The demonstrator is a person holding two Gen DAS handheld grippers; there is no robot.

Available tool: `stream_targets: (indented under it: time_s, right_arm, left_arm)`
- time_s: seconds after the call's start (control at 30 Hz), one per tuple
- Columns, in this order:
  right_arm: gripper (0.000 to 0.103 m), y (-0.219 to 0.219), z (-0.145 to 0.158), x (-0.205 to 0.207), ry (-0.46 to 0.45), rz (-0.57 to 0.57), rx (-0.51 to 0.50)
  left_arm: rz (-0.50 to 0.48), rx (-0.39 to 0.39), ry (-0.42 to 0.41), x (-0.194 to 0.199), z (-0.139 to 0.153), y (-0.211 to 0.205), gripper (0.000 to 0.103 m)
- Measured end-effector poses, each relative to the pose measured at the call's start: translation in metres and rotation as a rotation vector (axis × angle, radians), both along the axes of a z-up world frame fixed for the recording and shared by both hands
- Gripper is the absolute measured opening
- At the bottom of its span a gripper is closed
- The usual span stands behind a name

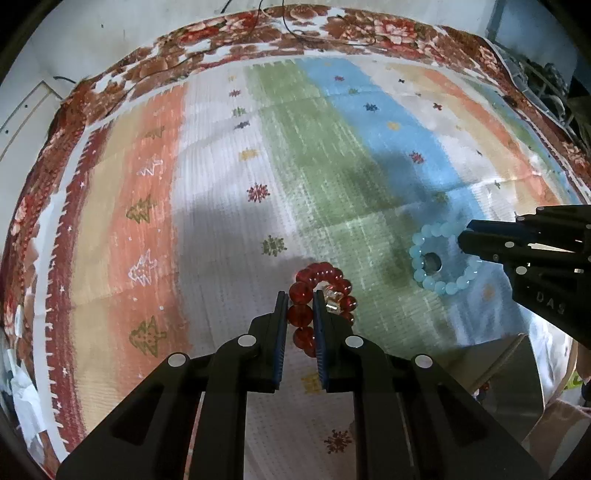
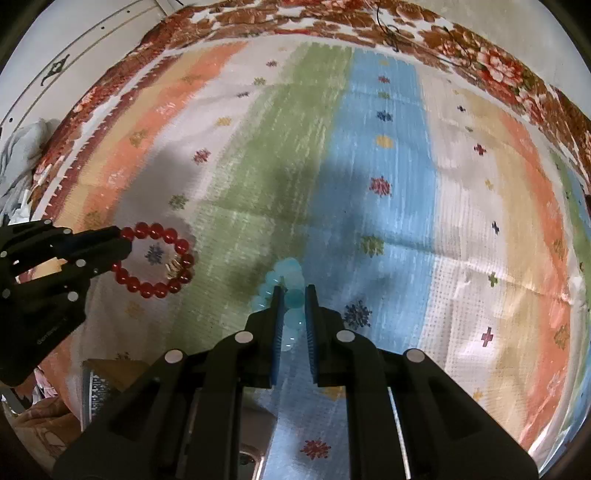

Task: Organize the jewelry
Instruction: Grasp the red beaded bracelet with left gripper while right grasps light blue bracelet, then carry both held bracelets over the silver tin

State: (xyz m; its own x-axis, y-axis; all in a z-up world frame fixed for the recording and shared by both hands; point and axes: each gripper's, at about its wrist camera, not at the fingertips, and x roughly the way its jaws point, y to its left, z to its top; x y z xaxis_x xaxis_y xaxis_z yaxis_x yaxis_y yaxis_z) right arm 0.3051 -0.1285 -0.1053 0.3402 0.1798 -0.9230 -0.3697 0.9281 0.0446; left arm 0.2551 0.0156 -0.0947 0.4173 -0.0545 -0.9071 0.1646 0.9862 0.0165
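Observation:
My left gripper (image 1: pixel 300 299) is shut on a red bead bracelet (image 1: pixel 325 277) with a small gold charm and holds it over the striped cloth. It shows from the side in the right wrist view (image 2: pixel 127 245), with the red bracelet (image 2: pixel 155 260) hanging as an open ring. My right gripper (image 2: pixel 294 291) is shut on a pale blue bead bracelet (image 2: pixel 286 280). In the left wrist view the right gripper (image 1: pixel 463 236) pinches the blue bracelet (image 1: pixel 439 258) at its right side.
A striped cloth (image 1: pixel 314 155) with small tree and snowflake patterns covers the surface, over a floral red-brown blanket (image 1: pixel 369 26). A grey box-like object (image 1: pixel 513 365) lies near the front edge. Crumpled white fabric (image 2: pixel 22 155) sits at the left.

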Motion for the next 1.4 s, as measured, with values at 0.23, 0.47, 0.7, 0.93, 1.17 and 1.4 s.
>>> stream_targets:
  time_s: [0.23,0.47,0.7,0.93,1.17,1.4]
  right_arm:
    - [0.013,0.003,0.016,-0.005,-0.029,0.004,0.022]
    - [0.013,-0.001,0.027,-0.008,-0.046,-0.002,0.036]
    - [0.013,-0.003,0.030,-0.011,-0.050,-0.006,0.037]
    - [0.013,-0.004,0.037,-0.016,-0.061,-0.009,0.042]
    - [0.013,-0.008,0.057,-0.024,-0.111,-0.026,0.052]
    - [0.013,-0.012,0.072,-0.036,-0.133,-0.034,0.083]
  left_arm:
    - [0.017,-0.015,-0.037,-0.004,0.017,0.004,0.013]
    - [0.023,-0.026,-0.068,-0.008,0.031,0.007,0.013]
    - [0.013,-0.030,-0.078,-0.011,0.036,0.002,0.013]
    - [0.011,-0.035,-0.088,-0.014,0.040,0.000,0.013]
    - [0.005,-0.040,-0.109,-0.020,0.049,-0.004,0.013]
    - [-0.006,-0.054,-0.137,-0.030,0.063,-0.014,0.013]
